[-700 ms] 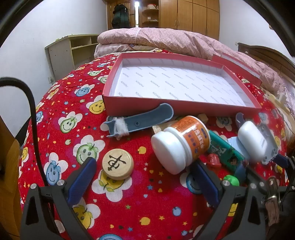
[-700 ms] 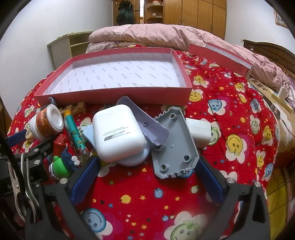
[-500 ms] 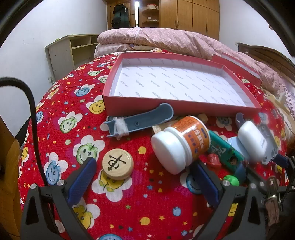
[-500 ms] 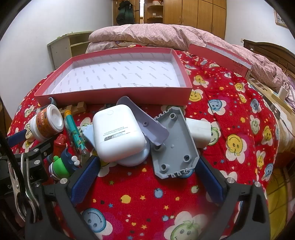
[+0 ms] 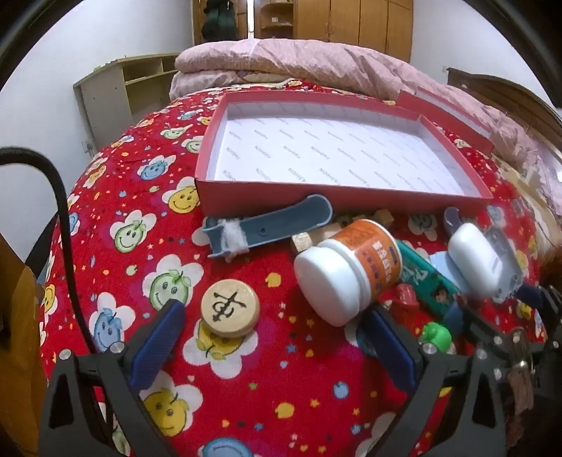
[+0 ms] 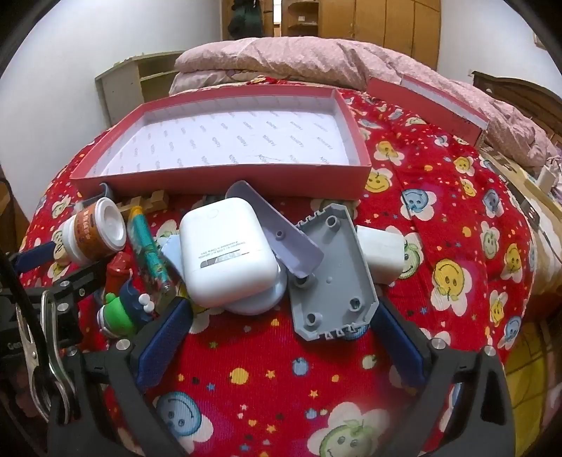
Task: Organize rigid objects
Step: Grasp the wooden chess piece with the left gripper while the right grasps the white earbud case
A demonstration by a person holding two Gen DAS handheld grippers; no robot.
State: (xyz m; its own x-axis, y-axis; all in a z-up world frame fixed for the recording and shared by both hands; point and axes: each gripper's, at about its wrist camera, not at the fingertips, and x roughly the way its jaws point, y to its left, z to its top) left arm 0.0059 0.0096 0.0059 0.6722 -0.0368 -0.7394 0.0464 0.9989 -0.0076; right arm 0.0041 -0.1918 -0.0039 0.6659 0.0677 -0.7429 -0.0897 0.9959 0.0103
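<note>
The red box sits in the upper middle of both views. It has nothing in it, so the sorting looks like it has not begun. All the hard things lie in a pile just in front of its near wall, likely so they are easy to lift in.

The left gripper has its fingers wide and holds nothing. The round wooden piece lies between them near the left finger, and the white-capped bottle lies on its side near the right finger. Either one could be the first pick.

The right gripper is wide too, and holds nothing. In front of it, in the middle of the frame, the white case rests on top of other bits, and the grey plastic cover lies just beside it.

Everything sits on a red blanket with smiley flowers, on a bed. At the top are a folded pink quilt, wooden cupboards and a white wall.
</note>
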